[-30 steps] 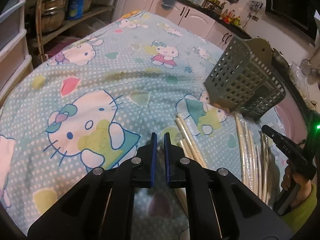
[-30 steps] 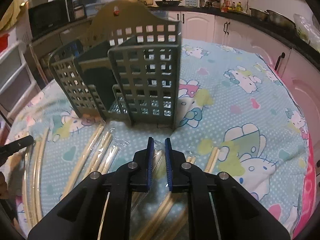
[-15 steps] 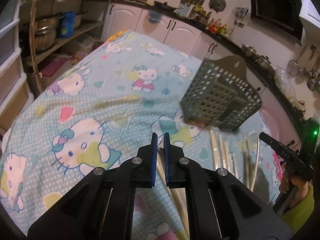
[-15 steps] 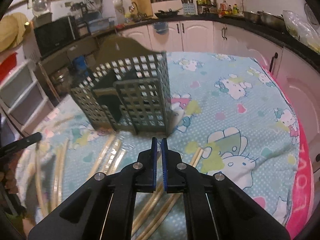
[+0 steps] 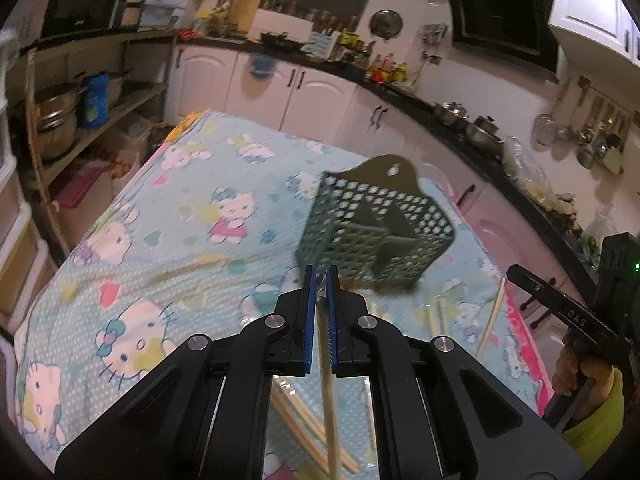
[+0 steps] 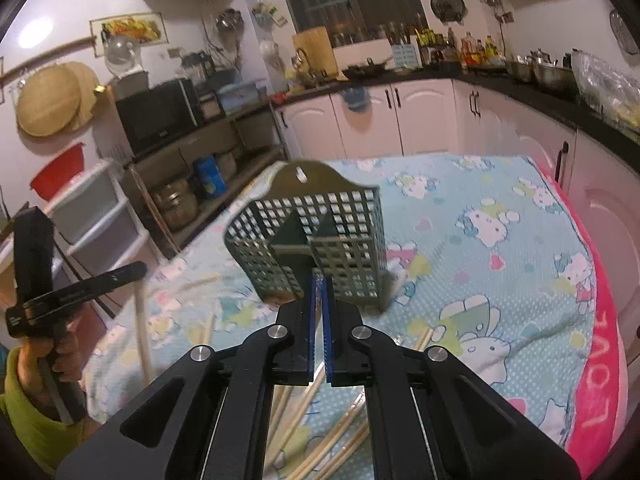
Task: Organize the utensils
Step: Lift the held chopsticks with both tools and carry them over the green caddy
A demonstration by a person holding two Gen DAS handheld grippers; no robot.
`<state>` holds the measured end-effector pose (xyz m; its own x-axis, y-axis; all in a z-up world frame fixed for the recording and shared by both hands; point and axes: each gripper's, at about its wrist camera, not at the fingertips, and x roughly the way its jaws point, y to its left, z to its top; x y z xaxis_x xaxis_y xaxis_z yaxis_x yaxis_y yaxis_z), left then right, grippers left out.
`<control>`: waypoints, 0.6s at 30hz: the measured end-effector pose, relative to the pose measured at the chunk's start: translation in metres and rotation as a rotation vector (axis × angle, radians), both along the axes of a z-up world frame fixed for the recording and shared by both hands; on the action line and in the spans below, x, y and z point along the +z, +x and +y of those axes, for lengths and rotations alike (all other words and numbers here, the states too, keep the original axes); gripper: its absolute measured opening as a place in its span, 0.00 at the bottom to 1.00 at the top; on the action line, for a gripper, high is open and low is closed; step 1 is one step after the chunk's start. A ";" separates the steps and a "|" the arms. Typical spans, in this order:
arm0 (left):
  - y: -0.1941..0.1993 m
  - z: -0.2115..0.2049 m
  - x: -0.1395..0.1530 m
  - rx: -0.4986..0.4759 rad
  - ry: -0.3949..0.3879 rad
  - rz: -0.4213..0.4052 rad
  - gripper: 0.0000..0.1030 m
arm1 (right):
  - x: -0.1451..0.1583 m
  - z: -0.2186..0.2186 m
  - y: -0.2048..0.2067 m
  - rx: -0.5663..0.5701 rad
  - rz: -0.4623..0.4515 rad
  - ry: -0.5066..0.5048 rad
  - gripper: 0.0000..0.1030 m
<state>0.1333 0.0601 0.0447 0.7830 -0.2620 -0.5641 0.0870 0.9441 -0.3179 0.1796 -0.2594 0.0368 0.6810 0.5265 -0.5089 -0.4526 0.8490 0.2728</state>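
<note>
You've got both grippers, left (image 5: 319,280) and right (image 6: 319,285), clamped on a wrapped chopstick (image 5: 329,392) each, caddy (image 5: 374,224) at 12 o'clock, and they look light, stiff and slick in plastic, so pinch nearer the middle.

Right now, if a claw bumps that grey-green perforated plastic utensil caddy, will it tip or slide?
The grey-green perforated plastic utensil caddy looks empty, tall and thin-walled, so probably light and tippy. It stands on a soft cartoon-print cloth, so it may topple rather than slide.
</note>
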 end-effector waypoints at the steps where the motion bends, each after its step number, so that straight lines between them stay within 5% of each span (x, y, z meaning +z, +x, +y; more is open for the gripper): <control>1: 0.000 -0.003 0.004 -0.009 0.001 -0.007 0.01 | 0.004 -0.001 -0.003 0.002 -0.010 0.005 0.03; 18: 0.011 -0.038 0.056 -0.099 0.026 -0.115 0.01 | 0.052 -0.009 -0.024 -0.018 -0.130 0.041 0.03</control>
